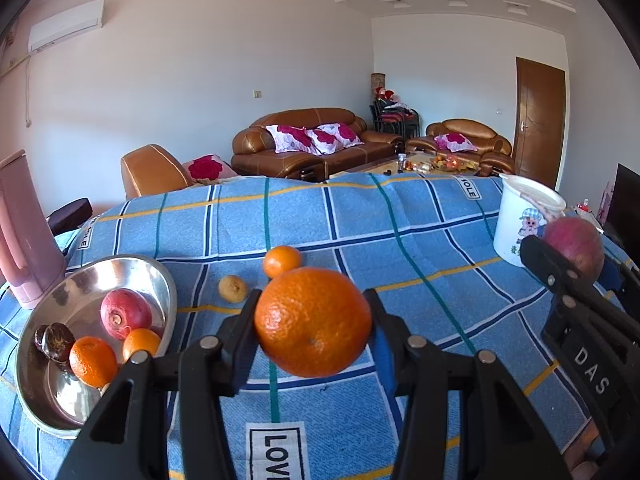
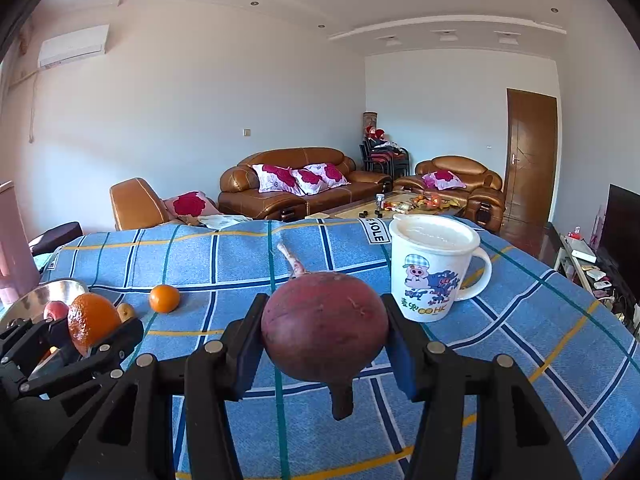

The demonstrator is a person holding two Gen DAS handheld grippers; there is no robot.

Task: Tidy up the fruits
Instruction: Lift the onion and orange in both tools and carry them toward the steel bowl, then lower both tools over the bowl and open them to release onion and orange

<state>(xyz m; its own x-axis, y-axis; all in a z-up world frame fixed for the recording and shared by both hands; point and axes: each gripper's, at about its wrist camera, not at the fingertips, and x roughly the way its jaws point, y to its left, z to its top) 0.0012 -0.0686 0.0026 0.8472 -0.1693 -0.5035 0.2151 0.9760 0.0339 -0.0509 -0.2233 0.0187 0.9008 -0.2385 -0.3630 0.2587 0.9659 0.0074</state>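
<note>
1. The left gripper [image 1: 314, 322] is pinching a large orange [image 1: 313, 321] between its pads, holding it clear above the blue checked cloth [image 1: 400, 240] that is covering the table.
2. The right gripper [image 2: 325, 328] is clamping a dark red, beet-like root [image 2: 325, 326]; a pale stalk stub is pointing away from the camera and a short tail is hanging below, and it too is sitting above the cloth.
3. The steel bowl [image 1: 168, 284] is standing at the table's left edge and is already carrying a red round fruit or root [image 1: 125, 314], two smaller oranges [image 1: 93, 361], and a pair of dark, wrinkled brown pieces [image 1: 56, 342]. So, as I judge it, the sorting is roughly halfway along.
4. Still lying loose on the cloth, near the middle, are a small orange [image 1: 282, 261] and, just beside it, a dull yellow-brown fruit [image 1: 233, 288]. These, plus the two held items, are what is left to place.
5. A white mug [image 2: 434, 268] with a cartoon print is standing toward the right far corner, and a pink jug [image 1: 24, 232] is sitting by the left edge behind the bowl.
6. Textures: the orange skin is looking pebbled and glossy, the root matte and scuffed, the bowl mirror-bright, the cloth woven and slightly rumpled.
</note>
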